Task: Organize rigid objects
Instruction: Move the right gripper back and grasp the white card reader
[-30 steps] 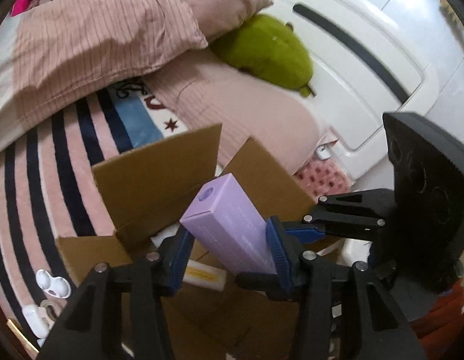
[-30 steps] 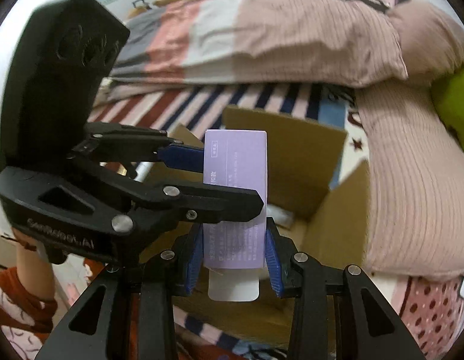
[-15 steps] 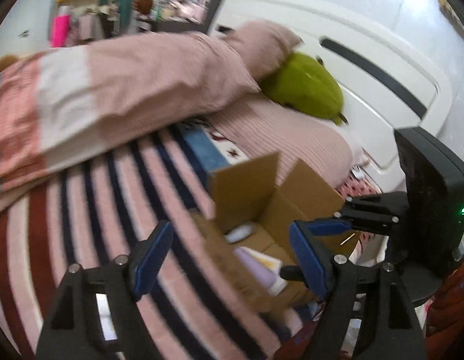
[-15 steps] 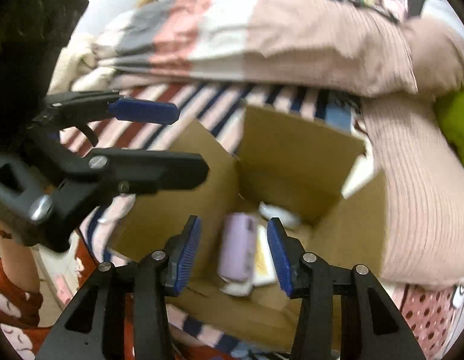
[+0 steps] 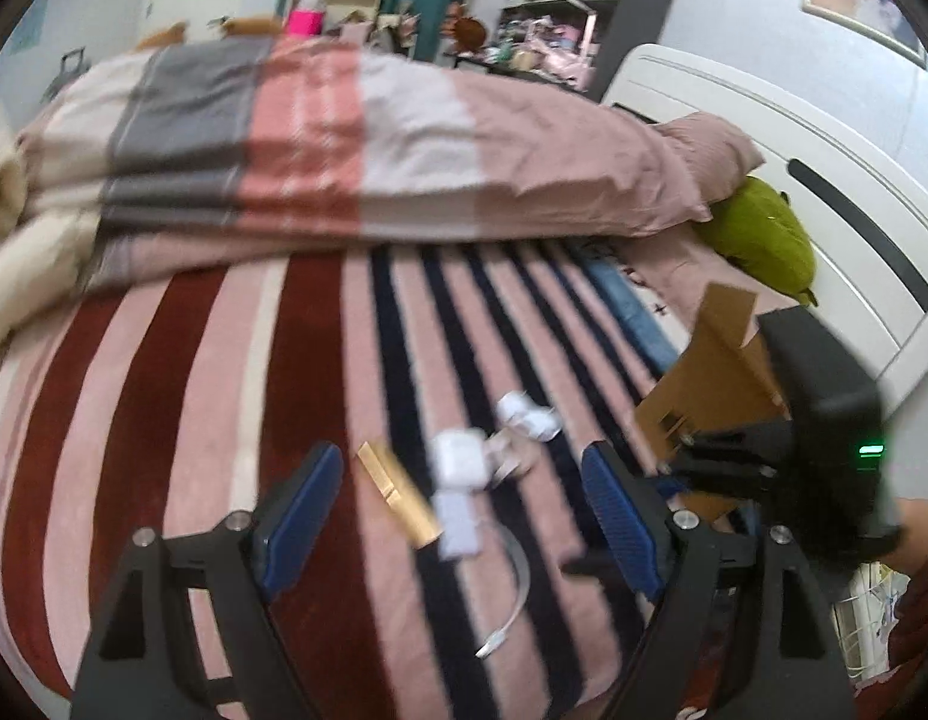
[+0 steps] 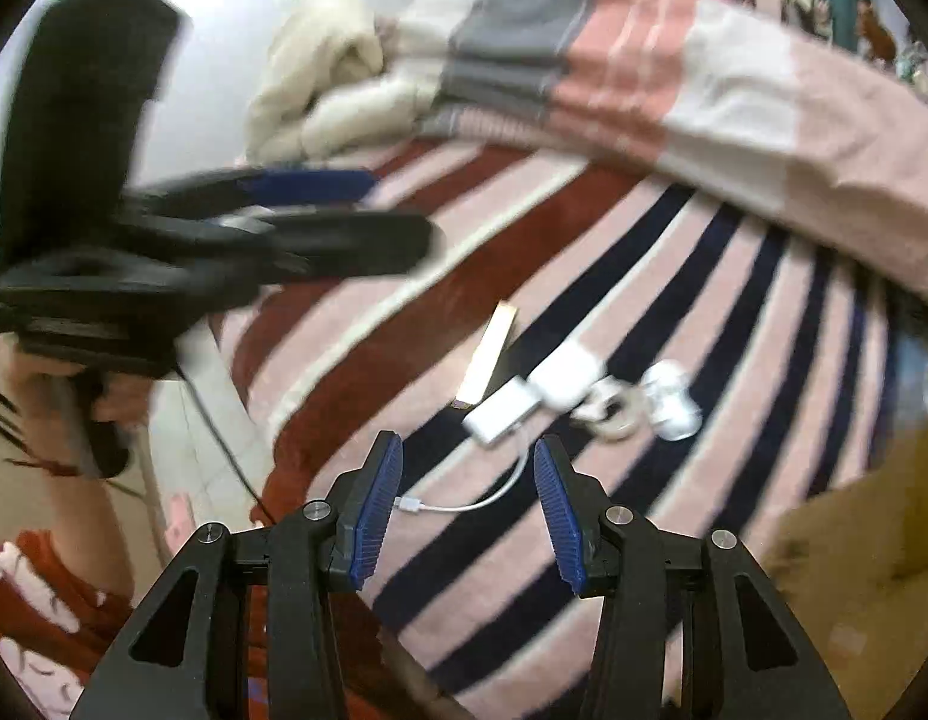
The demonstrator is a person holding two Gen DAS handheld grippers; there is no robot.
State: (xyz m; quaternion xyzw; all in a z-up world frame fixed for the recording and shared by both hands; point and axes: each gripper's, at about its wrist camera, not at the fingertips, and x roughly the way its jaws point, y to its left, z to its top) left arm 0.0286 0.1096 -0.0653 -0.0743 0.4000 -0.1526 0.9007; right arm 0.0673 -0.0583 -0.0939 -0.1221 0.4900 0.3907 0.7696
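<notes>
Small items lie together on the striped blanket: a slim gold box (image 5: pixel 398 498) (image 6: pixel 487 360), a white charger (image 5: pixel 461 456) (image 6: pixel 568 372), a white adapter (image 5: pixel 458 525) (image 6: pixel 502 411) with its cable (image 5: pixel 511 600) (image 6: pixel 464 504), and small white pieces (image 5: pixel 526 414) (image 6: pixel 670 399). My left gripper (image 5: pixel 461 510) (image 6: pixel 398 210) hovers over them, its jaws opening with nothing between them. My right gripper (image 6: pixel 466 510) is open and empty above the cable. The cardboard box (image 5: pixel 709 384) (image 6: pixel 871 540) stands to the right.
A folded striped duvet (image 5: pixel 356 156) lies across the far side of the bed. A green plush (image 5: pixel 763 240) and a pillow (image 5: pixel 715 144) sit by the white headboard (image 5: pixel 853 192). The person's red sleeve (image 6: pixel 50 612) is at the bed's near edge.
Both grippers were shut on a purple box above the cardboard box. They let it go into the box, opened, and swung left over the small items on the blanket.
</notes>
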